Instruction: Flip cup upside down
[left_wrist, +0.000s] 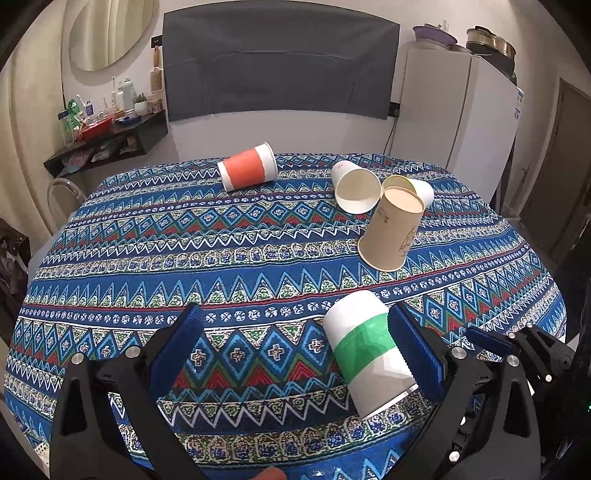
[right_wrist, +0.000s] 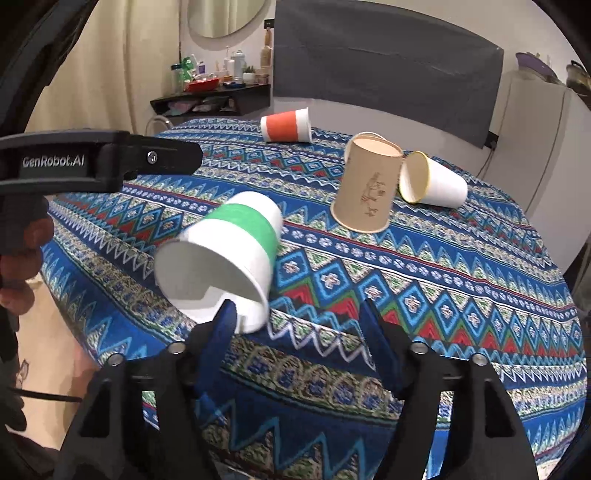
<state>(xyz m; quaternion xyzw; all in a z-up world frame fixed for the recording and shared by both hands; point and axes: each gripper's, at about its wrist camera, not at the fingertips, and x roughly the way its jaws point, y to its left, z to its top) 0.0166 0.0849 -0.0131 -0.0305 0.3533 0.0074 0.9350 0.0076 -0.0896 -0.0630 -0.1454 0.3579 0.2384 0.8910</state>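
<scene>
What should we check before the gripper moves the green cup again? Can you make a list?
1. Green-banded cup found: lying tilted, mouth toward the right gripper - ok.
2. Left gripper wide enough for the cup: open, cup beside its right finger - ok.
3. Cup firmly held: only touching one finger - not ok.
4. Right gripper free: open, holding nothing - ok.
5. Room to set it down: patterned tablecloth bare nearby, brown cup farther back - ok.
6. Cup dented: cannot tell.
</scene>
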